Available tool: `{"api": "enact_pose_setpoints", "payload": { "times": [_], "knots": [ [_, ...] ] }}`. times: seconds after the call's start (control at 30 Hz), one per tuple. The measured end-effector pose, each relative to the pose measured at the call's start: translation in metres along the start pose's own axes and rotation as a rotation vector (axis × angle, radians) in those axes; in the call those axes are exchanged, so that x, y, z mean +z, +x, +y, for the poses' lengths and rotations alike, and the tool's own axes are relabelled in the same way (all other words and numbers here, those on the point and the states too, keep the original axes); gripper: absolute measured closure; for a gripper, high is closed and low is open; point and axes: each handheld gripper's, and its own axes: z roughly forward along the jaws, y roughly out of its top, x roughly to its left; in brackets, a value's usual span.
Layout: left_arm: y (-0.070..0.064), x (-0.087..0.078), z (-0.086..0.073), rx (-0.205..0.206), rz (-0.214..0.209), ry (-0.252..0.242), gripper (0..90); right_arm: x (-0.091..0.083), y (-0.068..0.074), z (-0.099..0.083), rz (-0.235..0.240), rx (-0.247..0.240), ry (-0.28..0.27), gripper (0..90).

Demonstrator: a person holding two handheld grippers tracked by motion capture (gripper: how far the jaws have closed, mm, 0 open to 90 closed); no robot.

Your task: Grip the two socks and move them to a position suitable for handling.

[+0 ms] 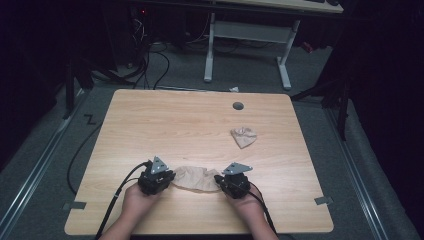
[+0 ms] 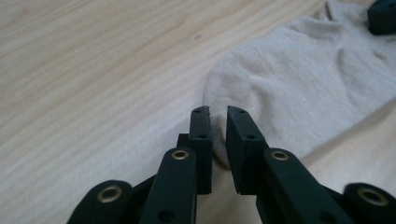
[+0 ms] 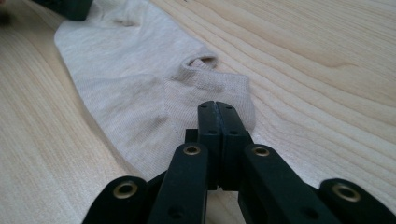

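Wooden table (image 1: 150, 125) is being used as the flattening surface: a sock (image 1: 195, 178), low in the frame's centre, is being pinched at its right end by the clenched right gripper (image 3: 217, 108), seemingly for stretching, while the left gripper (image 2: 218, 114), jaws slightly parted, is being closed around the other end. Another sock (image 1: 243, 136) is being left bunched at right of centre.

A beige sock (image 1: 195, 178) lies flat on the table (image 1: 165, 125), near its front edge, stretched left to right. Its rounded toe end (image 2: 224, 88) points left; its ribbed cuff end (image 3: 210, 79) points right, with the opening slightly raised. A second beige sock (image 1: 243, 136), crumpled into a small bunch, lies well apart, farther back and to the right.
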Motion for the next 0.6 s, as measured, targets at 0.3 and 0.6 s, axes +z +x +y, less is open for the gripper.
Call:
{"api": "enact_pose_setpoints", "payload": {
  "times": [0.3,0.6],
  "knots": [
    [-0.014,-0.023,-0.025,0.059,0.007,-0.027,75.5,-0.004,0.013,-0.004,0.01,-0.022,0.009,89.0],
    [0.019,-0.055,-0.043,-0.063,0.074,-0.18,59.9,-0.016,0.005,-0.007,-0.046,0.007,-0.057,76.0]
  ]
}}
